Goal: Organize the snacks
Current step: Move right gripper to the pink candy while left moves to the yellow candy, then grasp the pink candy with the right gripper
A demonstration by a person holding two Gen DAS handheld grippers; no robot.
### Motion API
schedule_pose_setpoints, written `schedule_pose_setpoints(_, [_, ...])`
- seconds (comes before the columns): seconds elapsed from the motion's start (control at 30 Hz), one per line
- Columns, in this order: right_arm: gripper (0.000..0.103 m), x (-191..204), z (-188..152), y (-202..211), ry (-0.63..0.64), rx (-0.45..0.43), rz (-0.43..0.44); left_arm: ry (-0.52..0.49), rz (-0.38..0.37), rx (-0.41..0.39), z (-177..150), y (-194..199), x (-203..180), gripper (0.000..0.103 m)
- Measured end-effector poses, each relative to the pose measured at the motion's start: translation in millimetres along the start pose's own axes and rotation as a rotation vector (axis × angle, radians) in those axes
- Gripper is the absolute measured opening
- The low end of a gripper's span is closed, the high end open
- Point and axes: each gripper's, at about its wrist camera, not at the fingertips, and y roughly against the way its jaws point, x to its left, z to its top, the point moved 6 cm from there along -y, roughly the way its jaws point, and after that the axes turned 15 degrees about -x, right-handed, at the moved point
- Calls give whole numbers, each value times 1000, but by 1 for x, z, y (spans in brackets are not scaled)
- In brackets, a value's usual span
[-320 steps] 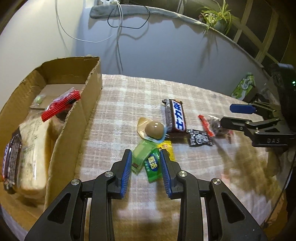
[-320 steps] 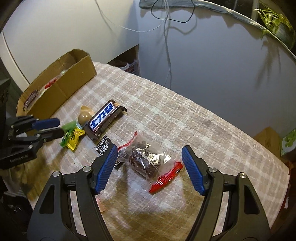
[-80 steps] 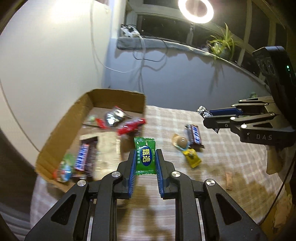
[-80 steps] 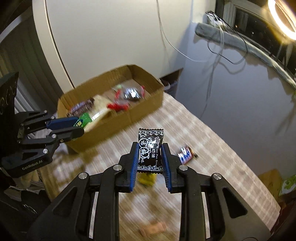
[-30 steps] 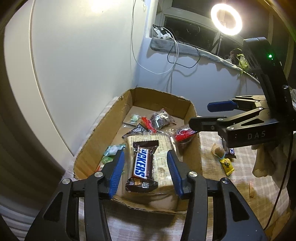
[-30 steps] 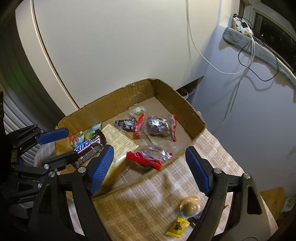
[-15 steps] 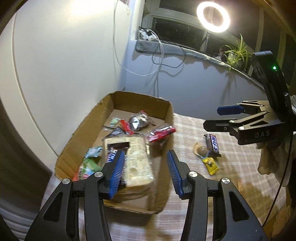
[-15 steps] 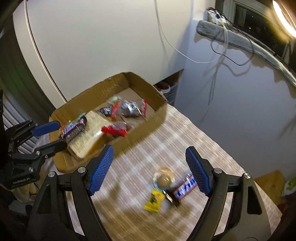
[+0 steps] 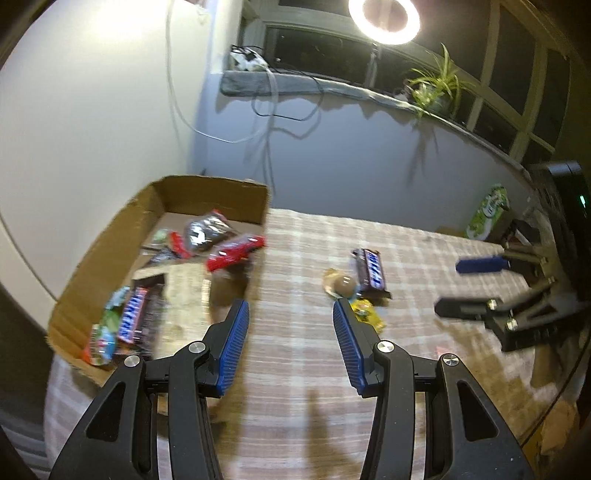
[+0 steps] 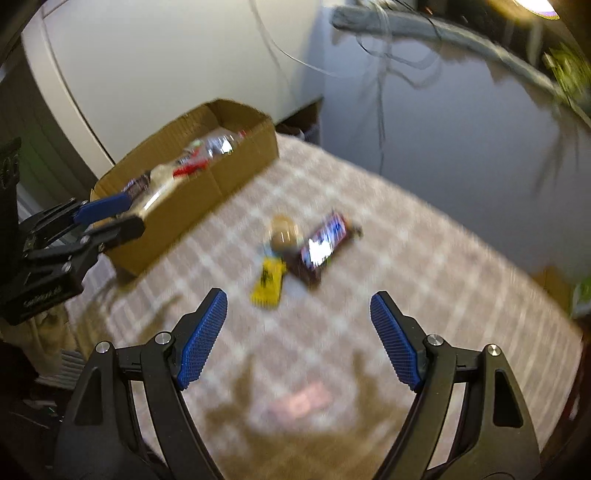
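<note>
Blue-padded right gripper (image 10: 297, 339) above tablecloth (image 10: 406, 258)

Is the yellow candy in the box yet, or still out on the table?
Still out. The yellow candy lies on the checked tablecloth beside the chocolate bar, apart from the cardboard box. Neither gripper holds it.

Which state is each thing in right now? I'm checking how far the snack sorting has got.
Left gripper: open, empty.
Right gripper: open, empty.
Cardboard box: open-topped, holding several snacks.
Snickers bar: on the tablecloth, outside the box.
Round chocolate: on the tablecloth, beside the bar.
Yellow packet: on the tablecloth, unboxed.
Ring light: lit.
</note>
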Motion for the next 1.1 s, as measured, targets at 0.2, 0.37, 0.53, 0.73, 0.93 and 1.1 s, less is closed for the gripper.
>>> schedule_pose_setpoints(0.2, [83,-18,-51,9,-198,52,-59,-3,-72,49,-11,-17,-26,46])
schedule_pose_setpoints(0.37, [67,-21,-90,11,-318,87,-67,7,-124,98,-23,-31,-40,46])
schedule_pose_setpoints(0.53, [52,-19,-103,9,-379,85,-72,37,-159,150,-33,-45,-45,46])
schedule_pose_setpoints(0.73, [45,-8,-93,-4,-336,88,-96,52,-174,188,-41,-58,-47,46])
schedule_pose_setpoints(0.93, [32,-1,-84,-16,-212,88,-157,69,-181,221,-45,-73,-50,46])
schedule_pose_setpoints(1.1, [21,0,-82,-18,-96,103,-191,63,-170,230,-45,-85,-54,46])
